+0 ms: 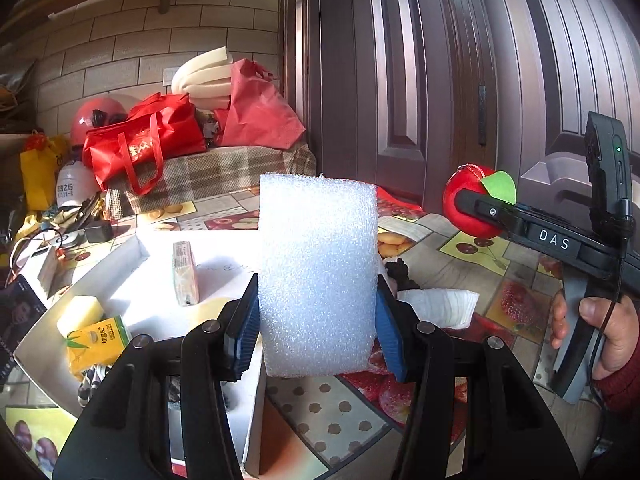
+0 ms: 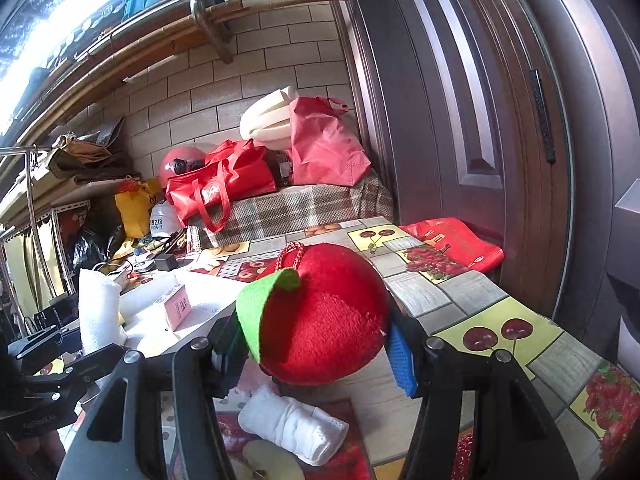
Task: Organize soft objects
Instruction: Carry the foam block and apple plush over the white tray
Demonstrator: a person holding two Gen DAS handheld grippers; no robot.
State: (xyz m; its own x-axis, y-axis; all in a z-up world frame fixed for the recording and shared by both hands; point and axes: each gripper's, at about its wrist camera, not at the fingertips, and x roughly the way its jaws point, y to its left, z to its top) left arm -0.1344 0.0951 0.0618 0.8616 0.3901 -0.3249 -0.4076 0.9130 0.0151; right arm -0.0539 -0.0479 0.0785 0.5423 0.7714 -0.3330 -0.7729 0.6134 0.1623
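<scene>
Left hand-held gripper (image 1: 316, 320): blue pads clamped on both sides of a white foam block (image 1: 318, 272), which stands upright between the jaws and is clear of the surface (image 1: 452, 256). Right hand-held gripper (image 2: 320, 344): jaws clamped on a red plush apple (image 2: 328, 316) with a green felt leaf and a red bead chain; the apple is also lifted off the surface. A person's hand (image 1: 600, 332) holds the right tool's handle, seen to the right of the left gripper.

Ahead and to the left of the left gripper lies an open white box (image 1: 132, 256). It already holds a pink carton (image 1: 185, 274) standing on edge, a pale yellow sponge (image 1: 80, 314) and a yellow tissue pack (image 1: 100, 344). A rolled white cloth (image 2: 294, 428) lies on the surface just below the right gripper, not yet picked up.

Step in hand, as judged: carry phase. Both soft items are gripped and in transit, presumably toward the white box.

Next move calls for: bring each item over a free patch of the box floor, lower, then part the jaws. The foam looks slightly pinched at the pads, so it should spring back on release. The apple is round and may roll; set it against a wall or a neighbour. The cloth roll remains to collect.
</scene>
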